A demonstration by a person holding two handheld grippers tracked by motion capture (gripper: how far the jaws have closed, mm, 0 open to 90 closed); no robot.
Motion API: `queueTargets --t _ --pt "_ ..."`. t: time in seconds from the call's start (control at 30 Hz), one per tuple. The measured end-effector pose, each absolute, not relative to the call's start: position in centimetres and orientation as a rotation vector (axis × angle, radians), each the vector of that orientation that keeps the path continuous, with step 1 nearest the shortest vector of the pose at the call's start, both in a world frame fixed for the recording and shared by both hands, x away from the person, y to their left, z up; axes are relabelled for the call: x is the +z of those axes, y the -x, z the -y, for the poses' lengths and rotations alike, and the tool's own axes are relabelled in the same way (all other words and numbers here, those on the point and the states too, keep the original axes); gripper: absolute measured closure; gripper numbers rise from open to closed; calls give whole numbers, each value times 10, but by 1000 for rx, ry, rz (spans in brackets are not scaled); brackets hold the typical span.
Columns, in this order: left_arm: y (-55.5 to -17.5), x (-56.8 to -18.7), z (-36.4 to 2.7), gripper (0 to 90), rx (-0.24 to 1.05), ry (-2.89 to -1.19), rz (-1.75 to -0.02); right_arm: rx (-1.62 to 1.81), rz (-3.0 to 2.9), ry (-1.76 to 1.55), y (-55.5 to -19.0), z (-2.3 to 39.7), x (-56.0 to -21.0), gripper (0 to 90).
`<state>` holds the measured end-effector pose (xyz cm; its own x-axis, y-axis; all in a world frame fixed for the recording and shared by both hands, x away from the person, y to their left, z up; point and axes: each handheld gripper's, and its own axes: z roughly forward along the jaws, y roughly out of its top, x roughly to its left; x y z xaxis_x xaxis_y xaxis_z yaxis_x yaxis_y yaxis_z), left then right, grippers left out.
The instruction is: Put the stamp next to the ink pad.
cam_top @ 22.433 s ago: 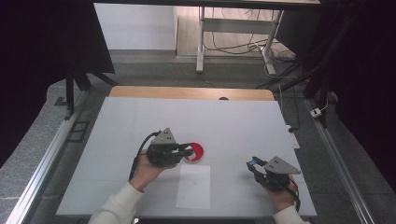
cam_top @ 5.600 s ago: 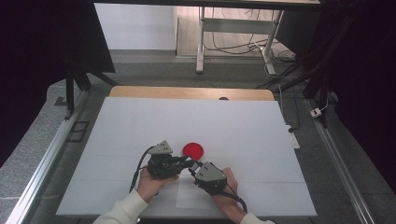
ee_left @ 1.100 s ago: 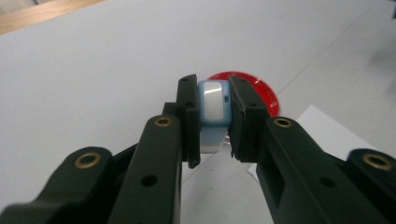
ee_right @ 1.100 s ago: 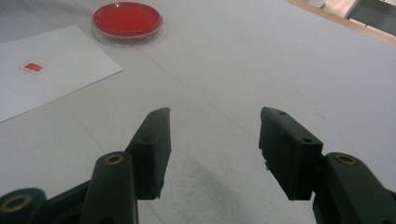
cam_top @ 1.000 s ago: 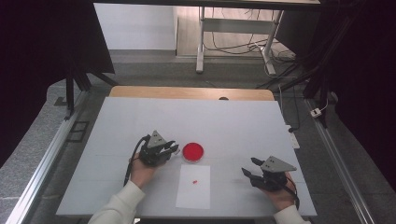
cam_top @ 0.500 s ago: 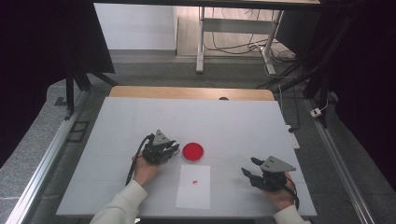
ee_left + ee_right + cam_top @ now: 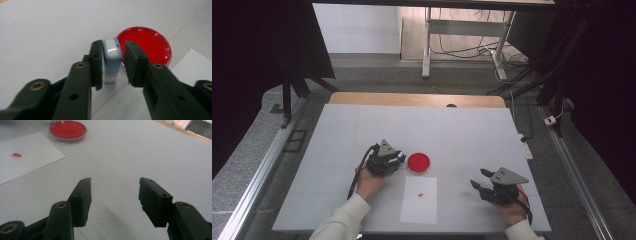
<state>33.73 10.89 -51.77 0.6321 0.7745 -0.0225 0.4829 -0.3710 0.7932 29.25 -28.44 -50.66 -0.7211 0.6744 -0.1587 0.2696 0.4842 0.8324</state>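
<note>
Stamp [image 7: 111, 58]: smooth plastic, pale blue with a white band, slight sheen on its rounded top. Red dish [image 7: 147, 47]: glossy, clear plastic rim, bright highlights along the edge. Paper sheet [image 7: 419, 200]: matt white, flat, with a small red printed mark [image 7: 420, 194]. Table top [image 7: 462, 130]: matt, pale grey, faintly grainy up close; far edge looks like bare light wood. Left gripper [image 7: 113, 63]: matt black plastic with brass-coloured rivets. Right gripper [image 7: 114, 200]: same matt black finish, brass-coloured rivets, grey plate with a dull sheen.
</note>
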Motion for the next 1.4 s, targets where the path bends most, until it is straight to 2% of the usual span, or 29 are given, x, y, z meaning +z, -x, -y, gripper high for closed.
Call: queueTargets --t 0.23,0.47,0.6,0.77,1.17,1.4 --pt "-338 -517 -110 542 454 -2032 -999 1153 -2260 -782 -293 284 -507 431" --pt "-335 -513 -116 368 429 -2002 -1026 1159 -2263 -783 -293 285 -507 430" --pt "-329 -508 -122 317 402 -1987 -1012 1180 -2261 -790 -294 286 -506 430" --pt "-318 -504 -130 281 369 -1974 -991 1212 -2267 -769 -293 286 -506 430" --pt "-283 -493 -145 273 344 -1988 -917 1242 -2261 -721 -291 288 -503 421" --pt "-258 -494 -168 273 352 -1998 -906 1238 -2264 -682 -289 286 -503 412"
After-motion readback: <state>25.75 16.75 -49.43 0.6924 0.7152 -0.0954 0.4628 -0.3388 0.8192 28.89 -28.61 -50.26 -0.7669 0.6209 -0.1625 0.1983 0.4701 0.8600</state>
